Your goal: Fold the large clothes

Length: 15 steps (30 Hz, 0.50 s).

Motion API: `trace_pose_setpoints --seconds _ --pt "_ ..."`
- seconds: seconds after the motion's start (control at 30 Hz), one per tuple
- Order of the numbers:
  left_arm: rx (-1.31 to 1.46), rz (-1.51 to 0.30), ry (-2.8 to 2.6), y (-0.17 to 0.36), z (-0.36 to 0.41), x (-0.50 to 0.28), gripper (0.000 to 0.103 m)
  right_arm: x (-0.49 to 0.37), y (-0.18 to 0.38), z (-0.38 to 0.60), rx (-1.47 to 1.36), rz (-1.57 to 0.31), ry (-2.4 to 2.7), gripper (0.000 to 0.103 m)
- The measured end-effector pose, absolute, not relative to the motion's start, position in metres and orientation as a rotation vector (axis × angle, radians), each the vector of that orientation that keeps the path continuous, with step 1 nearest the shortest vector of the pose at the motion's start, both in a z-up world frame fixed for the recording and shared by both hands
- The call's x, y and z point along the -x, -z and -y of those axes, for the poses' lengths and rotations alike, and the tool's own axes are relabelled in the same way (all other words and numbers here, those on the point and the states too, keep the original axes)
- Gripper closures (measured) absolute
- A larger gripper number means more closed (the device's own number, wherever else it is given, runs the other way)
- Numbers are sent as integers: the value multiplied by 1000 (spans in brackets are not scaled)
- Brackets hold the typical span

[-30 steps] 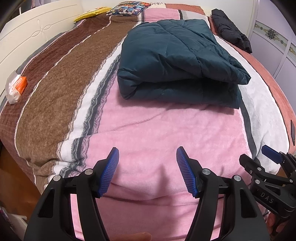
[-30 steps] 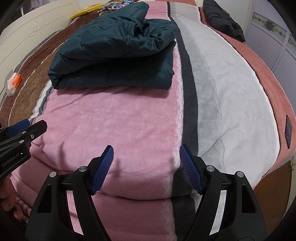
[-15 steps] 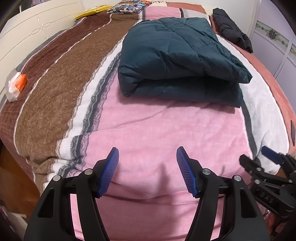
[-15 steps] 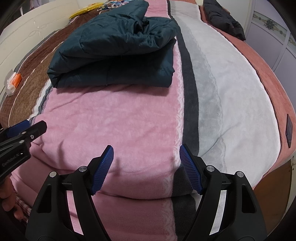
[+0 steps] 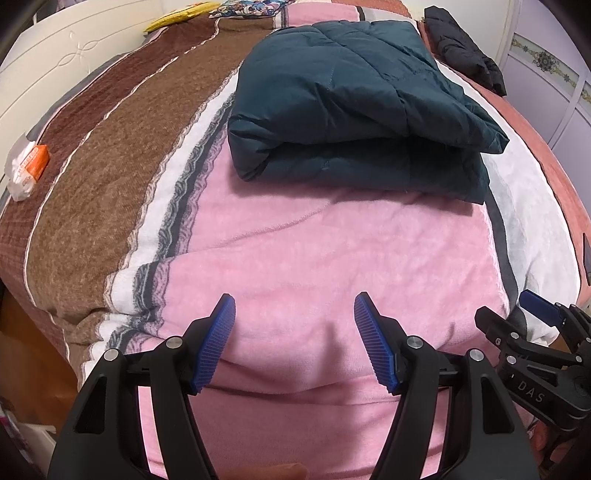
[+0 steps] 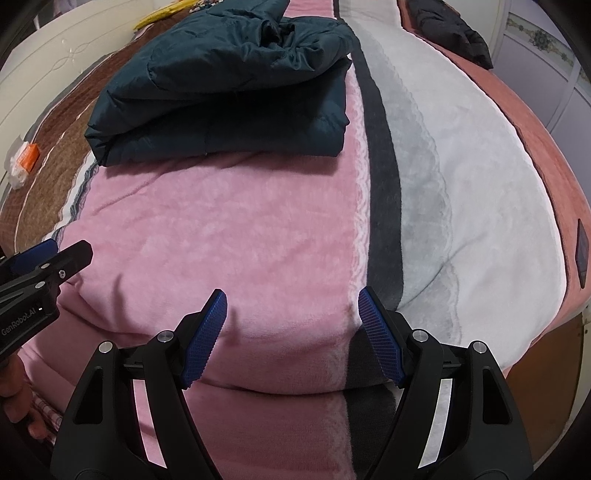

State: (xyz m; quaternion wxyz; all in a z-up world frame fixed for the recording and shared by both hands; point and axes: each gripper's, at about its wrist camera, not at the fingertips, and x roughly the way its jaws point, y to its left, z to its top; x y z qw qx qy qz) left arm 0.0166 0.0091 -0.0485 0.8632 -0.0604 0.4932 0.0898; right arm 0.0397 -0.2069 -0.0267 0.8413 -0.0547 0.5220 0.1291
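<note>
A dark teal quilted jacket (image 5: 351, 107) lies folded in a thick bundle on the striped bed blanket (image 5: 295, 258); it also shows in the right wrist view (image 6: 229, 92). My left gripper (image 5: 294, 306) is open and empty over the pink stripe at the bed's near edge, well short of the jacket. My right gripper (image 6: 291, 301) is open and empty, to the right of the left one, over the pink and dark grey stripes. Each gripper shows at the edge of the other's view, the right one (image 5: 532, 306) and the left one (image 6: 48, 254).
A black garment (image 5: 461, 55) lies at the far right of the bed. A white and orange packet (image 5: 27, 170) lies at the left edge. Pillows and a yellow item (image 5: 177, 14) sit at the head. A white headboard is left, wardrobe doors right.
Both grippers have moved slightly forward toward the folded jacket, which looks a little larger. Both stay open and empty.
</note>
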Motion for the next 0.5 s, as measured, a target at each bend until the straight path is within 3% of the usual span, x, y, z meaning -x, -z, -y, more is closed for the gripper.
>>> trace_pose_setpoints --seconds 0.5 --pt "125 -1037 -189 49 -9 -17 37 -40 27 207 116 -1100 -274 30"
